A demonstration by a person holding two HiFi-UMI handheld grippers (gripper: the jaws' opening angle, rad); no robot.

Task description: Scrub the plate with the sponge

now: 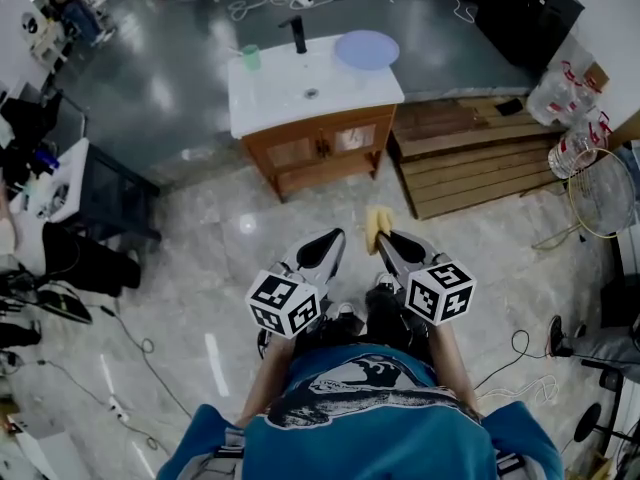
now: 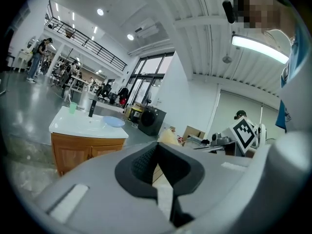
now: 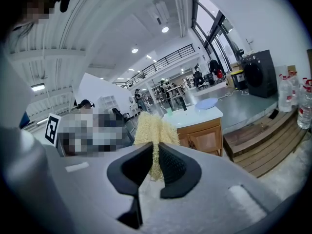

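Head view: sponge clamped, plate on the vanity.
The light blue plate [image 1: 366,49] is seen at the far right corner of the white vanity top [image 1: 290,93], well apart from the grippers. The yellow sponge [image 3: 152,126] is clamped between the jaws of the right gripper [image 3: 156,152]; the jaws of the left gripper [image 2: 157,152] are closed together on nothing. A green cup [image 1: 251,57] and a black faucet [image 1: 297,34] are set along the top's far edge.
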